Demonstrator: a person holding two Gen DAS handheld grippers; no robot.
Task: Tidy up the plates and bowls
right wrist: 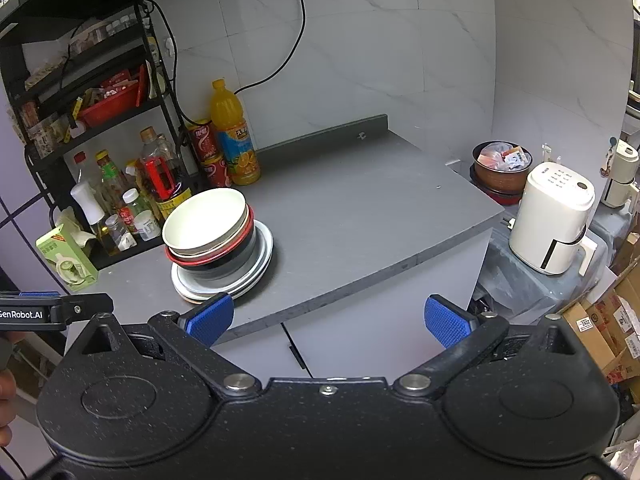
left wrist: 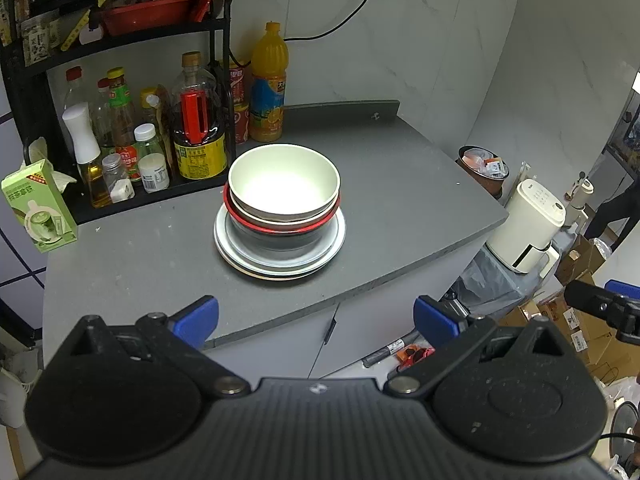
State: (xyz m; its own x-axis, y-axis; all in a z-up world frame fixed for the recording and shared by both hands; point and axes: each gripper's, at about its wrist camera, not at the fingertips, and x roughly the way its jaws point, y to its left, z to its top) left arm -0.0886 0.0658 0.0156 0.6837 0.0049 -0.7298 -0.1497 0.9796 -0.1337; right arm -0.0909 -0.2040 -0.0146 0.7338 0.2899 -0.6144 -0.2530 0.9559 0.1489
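A stack of dishes is sitting on the grey bench, and everything else is placed here relative to that stack. At its top a cream bowl is nesting inside a second pale bowl, which is resting in a red-rimmed black bowl. These bowls are standing on a small pile of grey plates, the lowest rim lying directly on the bench.

Behind the stack and toward the wall, an orange juice bottle is standing upright. To the stack's side, a black rack is holding oil and sauce bottles, and a green carton is leaning at the rack's outer end. Past the bench edge on the stack's other side, a white appliance is sitting lower down, with a round bin of rubbish near it.

The left gripper is hovering in front of the stack, off the near edge of the bench, its blue pads spread wide and holding nothing. The right gripper is hanging likewise in front of the stack, its blue pads splayed apart and empty. Neither gripper is touching any dish.
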